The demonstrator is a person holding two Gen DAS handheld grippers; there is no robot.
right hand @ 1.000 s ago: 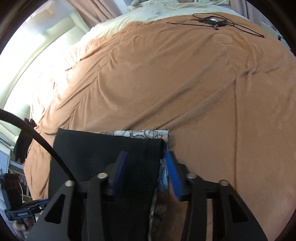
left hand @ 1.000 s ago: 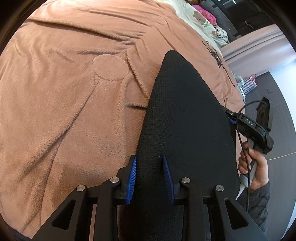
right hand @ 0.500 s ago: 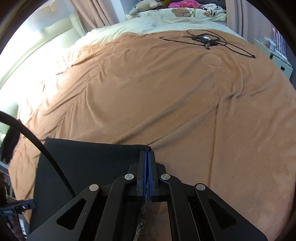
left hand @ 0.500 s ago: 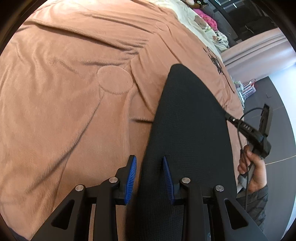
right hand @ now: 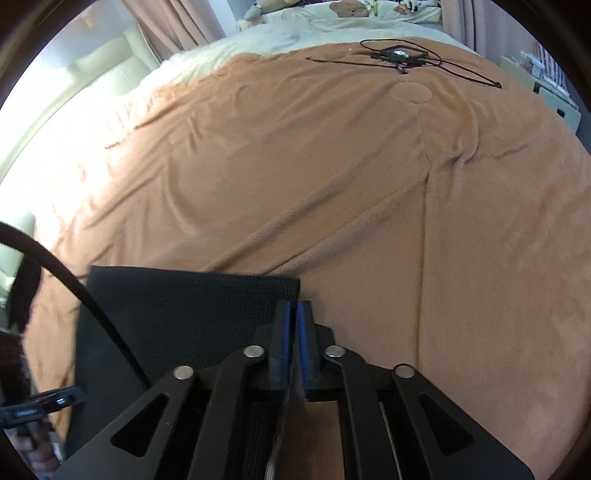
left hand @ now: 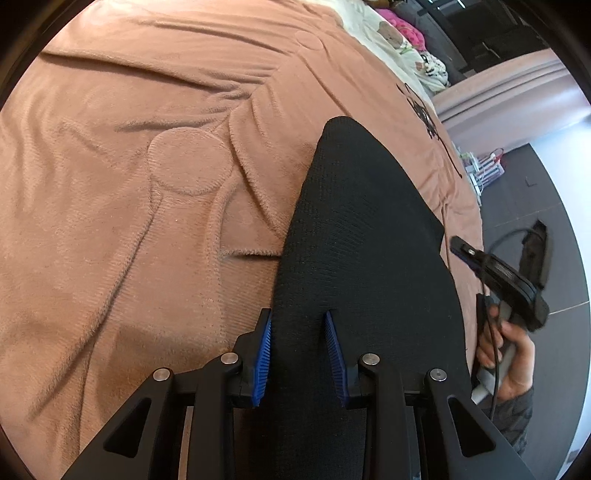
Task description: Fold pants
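Your black pants (left hand: 365,258) lie folded on the brown fleece blanket (left hand: 129,221) that covers the bed, near its edge on your side. From the left wrist view they run as one long dark panel away from the camera, narrowing to a rounded end further up the blanket.

Your left gripper (left hand: 298,343) sits over the near end of that panel. Its blue pads (left hand: 263,354) stand apart with black fabric showing between them, but you cannot tell from here whether they pinch a raised fold or only hover over the cloth — so the grip is unclear.

Your right gripper (right hand: 294,332) is at the far right corner of the pants (right hand: 177,317), seen from its own camera as a dark rectangle with a straight upper edge. Its jaws are opening, with only a narrow slit between the pads (right hand: 283,343); the corner of the fabric sits right at the left pad, and a thin edge seems to run down into the slit, though whether it is pressed cannot be made out.

In the left view, your right hand (left hand: 511,354) holds the handle of that gripper just past the pants' right edge. A tangle of black cable (right hand: 402,59) lies well apart, near the cream bedding (right hand: 295,33) at the head of the bed.
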